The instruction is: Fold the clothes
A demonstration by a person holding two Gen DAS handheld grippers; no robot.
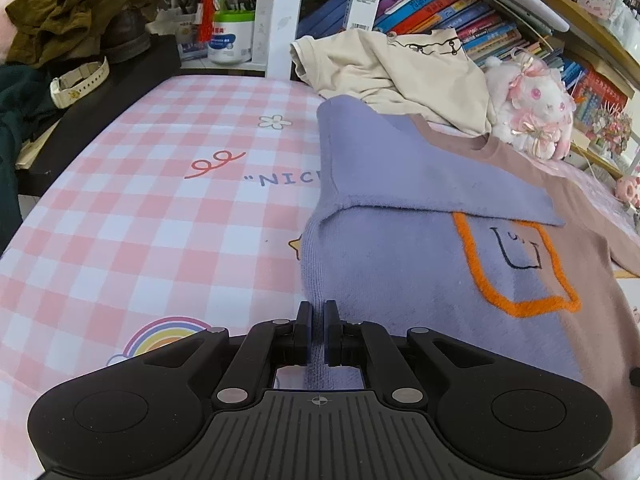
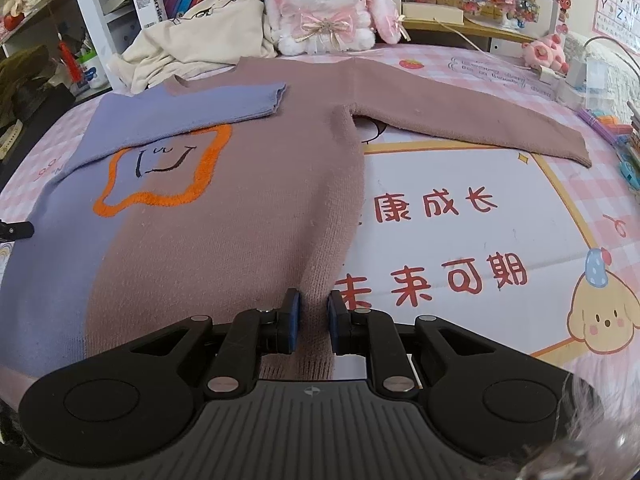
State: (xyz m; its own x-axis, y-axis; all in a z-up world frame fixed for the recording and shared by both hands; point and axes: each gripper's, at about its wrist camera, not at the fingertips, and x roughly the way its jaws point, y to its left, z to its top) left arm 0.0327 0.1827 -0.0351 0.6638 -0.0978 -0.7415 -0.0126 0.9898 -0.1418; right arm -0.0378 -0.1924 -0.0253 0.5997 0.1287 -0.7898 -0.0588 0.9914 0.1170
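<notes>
Both the left tongs (image 1: pixel 319 334) and right tongs (image 2: pixel 313 322) are pinching the soft, limp sweater's (image 2: pixel 224 208) hem corners, likely draping when lifted.

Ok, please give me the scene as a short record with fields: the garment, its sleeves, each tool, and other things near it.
garment: two-colour sweater, purple and brown halves, lying flat on the checked cover
purple sleeve: folded across the chest, partly over the orange star
brown sleeve: spread out to the side, not folded
left tool: shut on the purple hem edge
right tool: shut on the brown hem edge
nearby: cream shirt, plush rabbit behind the collar
</notes>
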